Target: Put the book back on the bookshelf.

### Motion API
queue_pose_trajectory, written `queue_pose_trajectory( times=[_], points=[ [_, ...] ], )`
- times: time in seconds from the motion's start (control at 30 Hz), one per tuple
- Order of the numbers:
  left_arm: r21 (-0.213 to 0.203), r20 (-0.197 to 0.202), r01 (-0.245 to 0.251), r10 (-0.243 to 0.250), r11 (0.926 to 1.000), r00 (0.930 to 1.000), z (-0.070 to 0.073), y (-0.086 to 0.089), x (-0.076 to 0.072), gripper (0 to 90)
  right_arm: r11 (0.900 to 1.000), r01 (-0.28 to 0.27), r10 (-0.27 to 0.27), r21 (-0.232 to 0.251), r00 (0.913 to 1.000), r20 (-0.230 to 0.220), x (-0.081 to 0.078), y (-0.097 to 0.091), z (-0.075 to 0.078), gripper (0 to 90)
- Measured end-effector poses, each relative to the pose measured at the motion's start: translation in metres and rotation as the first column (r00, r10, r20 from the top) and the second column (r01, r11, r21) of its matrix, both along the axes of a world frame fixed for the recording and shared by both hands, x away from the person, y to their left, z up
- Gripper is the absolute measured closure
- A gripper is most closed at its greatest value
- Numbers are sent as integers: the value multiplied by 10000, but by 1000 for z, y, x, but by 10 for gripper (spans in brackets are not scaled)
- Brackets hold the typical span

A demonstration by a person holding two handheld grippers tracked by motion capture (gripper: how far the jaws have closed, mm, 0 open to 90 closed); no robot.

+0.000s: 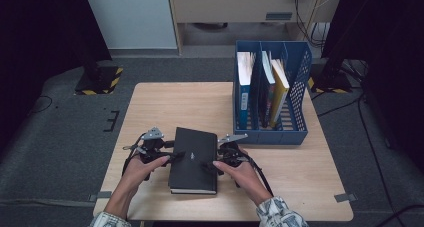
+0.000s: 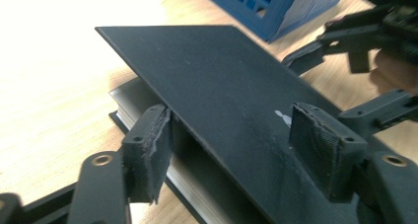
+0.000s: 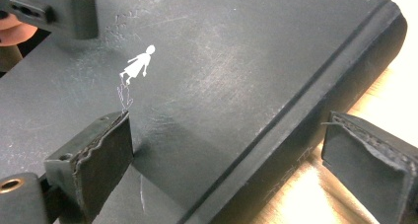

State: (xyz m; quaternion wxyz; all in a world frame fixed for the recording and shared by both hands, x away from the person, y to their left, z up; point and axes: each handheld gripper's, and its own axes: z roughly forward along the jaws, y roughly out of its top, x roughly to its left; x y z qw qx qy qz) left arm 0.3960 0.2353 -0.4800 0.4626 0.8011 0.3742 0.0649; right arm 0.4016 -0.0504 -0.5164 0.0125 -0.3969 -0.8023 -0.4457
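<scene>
A black hardcover book (image 1: 192, 159) lies flat near the table's front edge, spine to the right. My left gripper (image 1: 175, 157) reaches in at its left edge. In the left gripper view the front cover (image 2: 212, 71) is raised a little off the page block, with one pad (image 2: 148, 155) under its edge and the other pad (image 2: 325, 150) above it, a wide gap between them. My right gripper (image 1: 209, 166) straddles the spine. One of its pads (image 3: 98, 160) rests on the cover (image 3: 222, 61), the other (image 3: 374, 169) stands off the spine over the wood. Both grippers are open.
A blue slotted file rack (image 1: 300, 82) with several upright books stands at the table's (image 1: 175, 102) back right, just beyond the right gripper. Bare wood stretches behind and left of the book. Cables and dark stands surround the table on the floor.
</scene>
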Motion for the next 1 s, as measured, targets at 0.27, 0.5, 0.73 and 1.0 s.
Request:
queue_pose_trajectory(
  times=[0.27, 0.5, 0.73, 1.0],
  points=[
    [27, -31, 94, -94, 10000, 10000, 0, -6, -3, 357, 10000, -28, 28, -5, 10000, 26, -2, 0, 1, 57],
    [92, -159, 326, -325, 9994, 9993, -4, -17, -2, 329, 10000, -45, 45, 54, 10000, 83, -2, 0, 2, 54],
    [-94, -205, 506, -508, 9987, 9985, -5, -17, 0, 314, 9999, -47, 46, 132, 10000, 72, -2, 1, 1, 47],
    [-313, -475, 527, -542, 9981, 9974, -5, -22, -1, 199, 9999, -41, 39, 147, 9999, 115, -3, 2, 1, 43]
  ],
)
